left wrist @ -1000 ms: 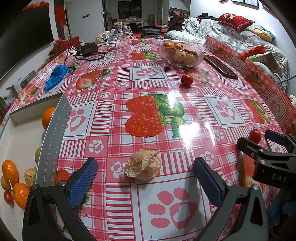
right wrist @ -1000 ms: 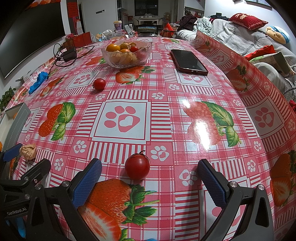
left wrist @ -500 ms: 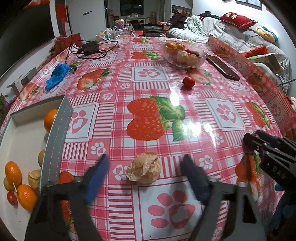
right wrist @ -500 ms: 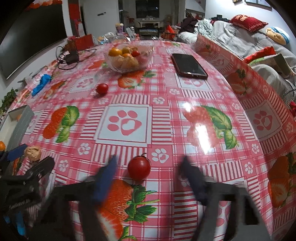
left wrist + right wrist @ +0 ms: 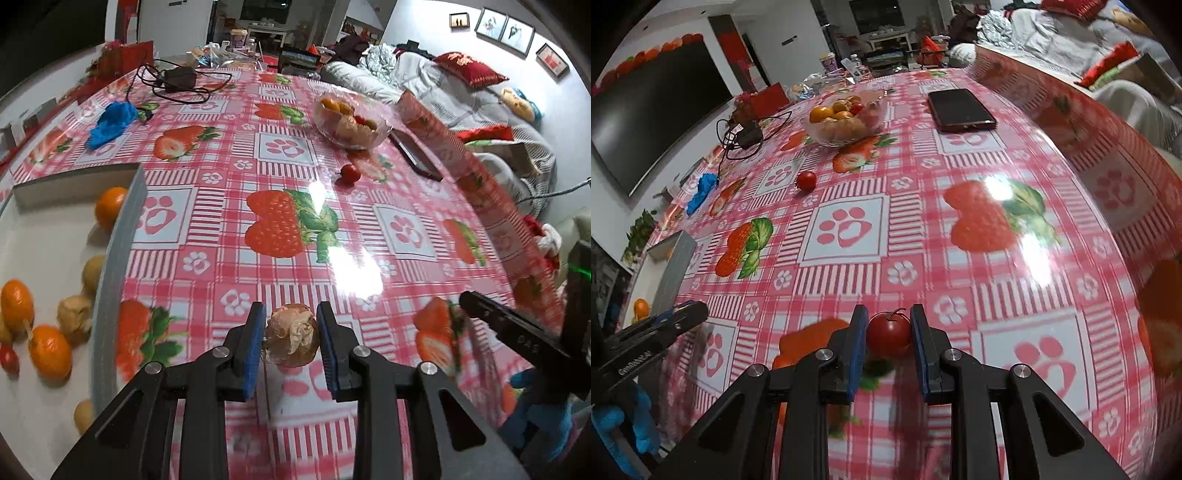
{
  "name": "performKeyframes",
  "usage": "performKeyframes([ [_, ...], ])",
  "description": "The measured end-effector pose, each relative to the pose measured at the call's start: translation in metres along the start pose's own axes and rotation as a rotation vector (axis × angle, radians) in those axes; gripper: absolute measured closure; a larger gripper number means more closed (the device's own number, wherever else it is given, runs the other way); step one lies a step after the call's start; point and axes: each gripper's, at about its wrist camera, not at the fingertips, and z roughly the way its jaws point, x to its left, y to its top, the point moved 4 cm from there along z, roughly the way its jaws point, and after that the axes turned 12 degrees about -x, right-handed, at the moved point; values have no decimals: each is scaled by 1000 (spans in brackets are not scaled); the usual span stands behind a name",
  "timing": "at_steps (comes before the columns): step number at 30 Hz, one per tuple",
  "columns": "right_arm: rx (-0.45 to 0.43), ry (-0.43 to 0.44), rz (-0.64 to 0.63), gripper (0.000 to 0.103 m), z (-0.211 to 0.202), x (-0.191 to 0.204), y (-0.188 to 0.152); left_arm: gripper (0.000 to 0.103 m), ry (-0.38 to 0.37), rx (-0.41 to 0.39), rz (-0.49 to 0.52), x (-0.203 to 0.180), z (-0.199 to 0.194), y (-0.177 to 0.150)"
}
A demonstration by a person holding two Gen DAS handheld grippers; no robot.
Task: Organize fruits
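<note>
- My left gripper (image 5: 291, 334) has just closed, clamping the husked fruit (image 5: 291, 339); box (image 5: 122, 236) at 10 o'clock.
- My right gripper (image 5: 888, 334) has just closed, clamping the tomato (image 5: 888, 334).

both grippers are the same build: the left gripper (image 5: 291, 341) and the right gripper (image 5: 889, 338) have matte black angular frames with triangular cutouts, shiny silver screws at the pivots and blue ribbed pads (image 5: 252, 350) inside the fingers. white lettering runs along each one's side, too blurry to read properly. blue gloves (image 5: 626, 435) on the hands.
</note>
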Motion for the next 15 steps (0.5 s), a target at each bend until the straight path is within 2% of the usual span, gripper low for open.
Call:
performKeyframes([
  [9, 15, 48, -6, 78, -14, 20, 3, 72, 3, -40, 4, 14, -48, 6],
  [13, 21, 82, -30, 78, -18, 44, 10, 72, 34, -63, 6, 32, -69, 13],
  [15, 25, 97, -56, 78, -19, 59, 12, 72, 73, -69, 10, 47, -79, 16],
])
